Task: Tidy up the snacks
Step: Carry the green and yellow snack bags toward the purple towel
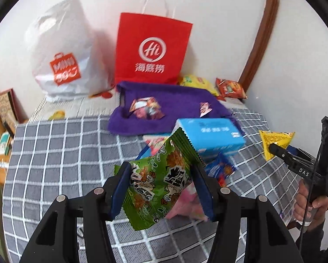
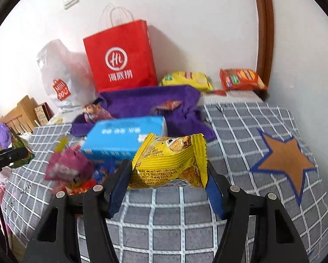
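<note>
My left gripper (image 1: 161, 188) is shut on a green snack packet (image 1: 157, 182), held above the checked bedcover. My right gripper (image 2: 168, 182) is shut on a yellow snack packet (image 2: 170, 164), also lifted off the cover; that packet (image 1: 273, 140) and the right gripper (image 1: 280, 151) appear at the right edge of the left wrist view, with a hand (image 1: 308, 203) on the handle. Beyond both lie a light blue box (image 1: 210, 135) (image 2: 124, 135), a pink packet (image 2: 67, 166) and a purple cloth (image 1: 170, 107) (image 2: 150, 105) with small packets on it.
A red paper bag (image 1: 153, 48) (image 2: 120, 57) and a white plastic bag (image 1: 65, 52) (image 2: 60, 74) stand against the wall. Yellow (image 2: 185, 80) and orange (image 2: 240, 80) snack packs lie by the wall at right. A brown star (image 2: 289, 162) marks the cover. Boxes (image 2: 25, 114) crowd the left.
</note>
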Demonstrator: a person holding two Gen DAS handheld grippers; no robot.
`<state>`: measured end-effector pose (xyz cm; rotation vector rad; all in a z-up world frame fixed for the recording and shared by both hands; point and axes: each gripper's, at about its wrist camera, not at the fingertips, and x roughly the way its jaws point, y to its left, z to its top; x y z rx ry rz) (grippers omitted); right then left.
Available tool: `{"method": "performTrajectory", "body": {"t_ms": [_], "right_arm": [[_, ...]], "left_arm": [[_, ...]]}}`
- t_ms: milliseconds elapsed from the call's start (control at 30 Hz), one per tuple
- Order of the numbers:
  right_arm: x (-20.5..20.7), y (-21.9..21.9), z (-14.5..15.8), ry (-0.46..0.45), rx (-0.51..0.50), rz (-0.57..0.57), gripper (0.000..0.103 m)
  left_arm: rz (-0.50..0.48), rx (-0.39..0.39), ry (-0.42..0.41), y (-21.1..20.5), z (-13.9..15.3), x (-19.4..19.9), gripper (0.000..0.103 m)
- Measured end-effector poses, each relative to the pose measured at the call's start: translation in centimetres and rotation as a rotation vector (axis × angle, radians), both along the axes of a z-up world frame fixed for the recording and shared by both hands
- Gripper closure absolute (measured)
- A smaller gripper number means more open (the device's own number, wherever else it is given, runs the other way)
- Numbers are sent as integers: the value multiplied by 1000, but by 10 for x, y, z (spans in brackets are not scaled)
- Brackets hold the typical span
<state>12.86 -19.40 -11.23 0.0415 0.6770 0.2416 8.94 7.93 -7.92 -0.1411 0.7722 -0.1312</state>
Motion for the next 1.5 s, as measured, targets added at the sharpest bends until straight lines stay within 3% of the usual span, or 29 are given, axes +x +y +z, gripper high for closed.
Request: {"method": "performTrajectory", "body": {"t_ms": [633, 1000, 1267, 1500], "right_arm": [[45, 29, 52, -71, -57, 11, 39], [68, 36, 52, -49, -65, 28, 39], [94, 44, 46, -24, -52, 28, 39], [123, 49, 60, -38, -68, 17, 39]], "left_arm": [[-96, -12, -49, -40, 48, 61, 48], [-93, 55, -33, -36, 43, 79, 48], [-93, 29, -19, -28, 45, 106, 48], [-92, 21, -15, -28, 58, 138, 48]]}}
